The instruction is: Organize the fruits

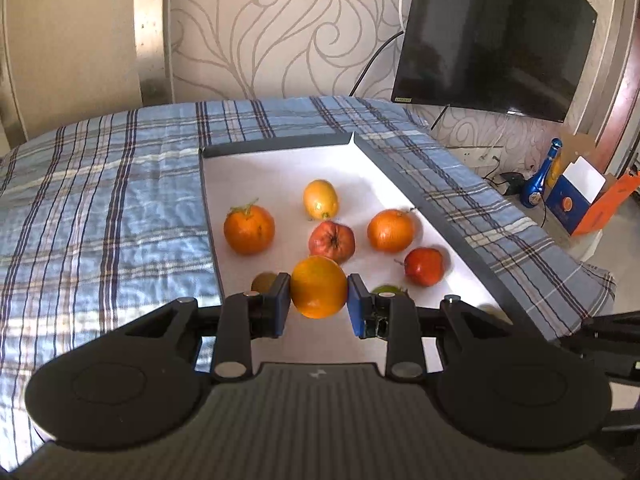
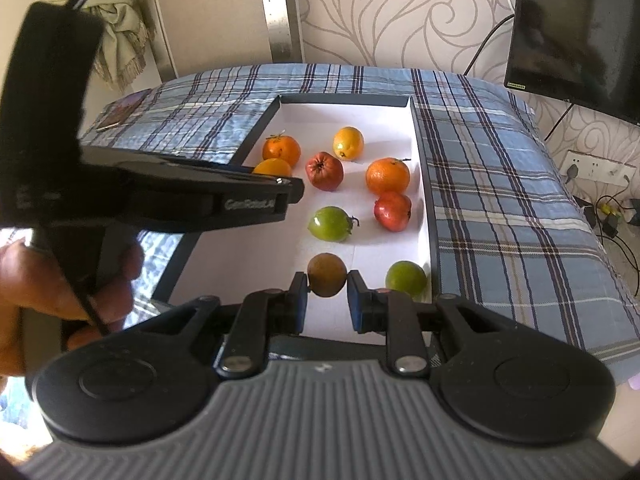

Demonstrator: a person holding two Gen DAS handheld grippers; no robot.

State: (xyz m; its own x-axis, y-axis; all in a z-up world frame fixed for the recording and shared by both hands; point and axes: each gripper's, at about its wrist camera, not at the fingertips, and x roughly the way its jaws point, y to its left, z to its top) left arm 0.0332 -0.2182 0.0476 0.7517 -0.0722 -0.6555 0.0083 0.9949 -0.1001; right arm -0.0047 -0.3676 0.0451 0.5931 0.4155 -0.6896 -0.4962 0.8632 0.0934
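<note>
A shallow white tray (image 1: pixel 280 168) with dark walls lies on a blue plaid cloth and holds loose fruit. My left gripper (image 1: pixel 319 300) is shut on an orange (image 1: pixel 319 286), held just above the tray's near left part; the orange also shows in the right wrist view (image 2: pixel 272 167) behind the left gripper's body. My right gripper (image 2: pixel 327 294) is shut on a brown kiwi (image 2: pixel 327 275) at the tray's near end. In the tray lie two oranges (image 2: pixel 281 149) (image 2: pixel 387 176), a lemon (image 2: pixel 348 143), two red apples (image 2: pixel 324 171) (image 2: pixel 392 211) and two green fruits (image 2: pixel 330 223) (image 2: pixel 405 278).
The plaid cloth (image 1: pixel 100 200) covers the table around the tray. A television (image 1: pixel 492 36) hangs on the patterned wall at the right. A blue bottle (image 1: pixel 540 176) and an orange box (image 1: pixel 588 200) stand on the floor beyond the table's right edge.
</note>
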